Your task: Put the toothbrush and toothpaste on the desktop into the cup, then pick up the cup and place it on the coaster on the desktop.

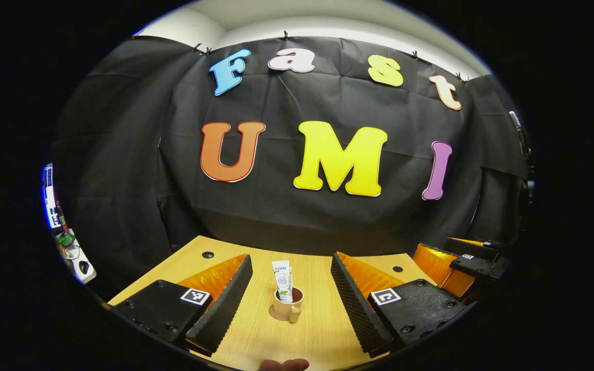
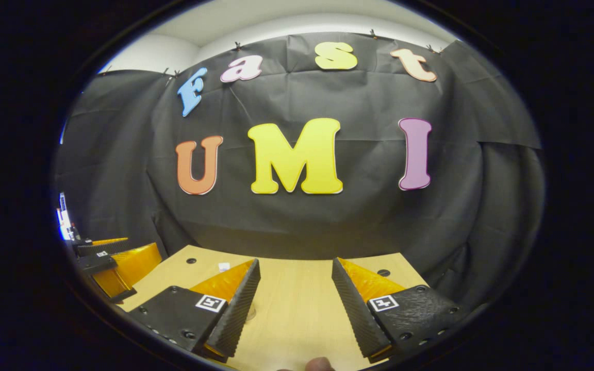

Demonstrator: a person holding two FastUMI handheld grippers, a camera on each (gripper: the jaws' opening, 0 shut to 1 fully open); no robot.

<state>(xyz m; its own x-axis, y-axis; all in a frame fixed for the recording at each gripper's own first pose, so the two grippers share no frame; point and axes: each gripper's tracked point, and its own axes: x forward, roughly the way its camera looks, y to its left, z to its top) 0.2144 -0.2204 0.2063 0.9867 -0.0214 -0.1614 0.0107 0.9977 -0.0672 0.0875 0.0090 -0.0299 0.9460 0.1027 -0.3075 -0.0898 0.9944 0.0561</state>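
A tan cup [image 1: 289, 303] with a small handle stands on the wooden desktop [image 1: 317, 330], on what looks like a round flat coaster [image 1: 274, 314]. A white toothpaste tube [image 1: 282, 278] stands upright in the cup. My left gripper [image 1: 291, 257] is open, its fingers to either side of the cup and well apart from it. The right gripper [image 1: 462, 263] is off to the right in the left gripper view. In the right gripper view my right gripper [image 2: 295, 263] is open over bare desktop [image 2: 297, 309], with the left gripper [image 2: 106, 263] at the far left.
The black cloth wall closes off the back of the desktop. Cable holes [image 1: 208, 254] [image 1: 397, 268] sit near its back corners. A small white scrap [image 2: 224, 267] lies near the back. Clutter [image 1: 70, 247] shows beyond the left edge. A thumb tip [image 1: 284, 365] shows at the bottom.
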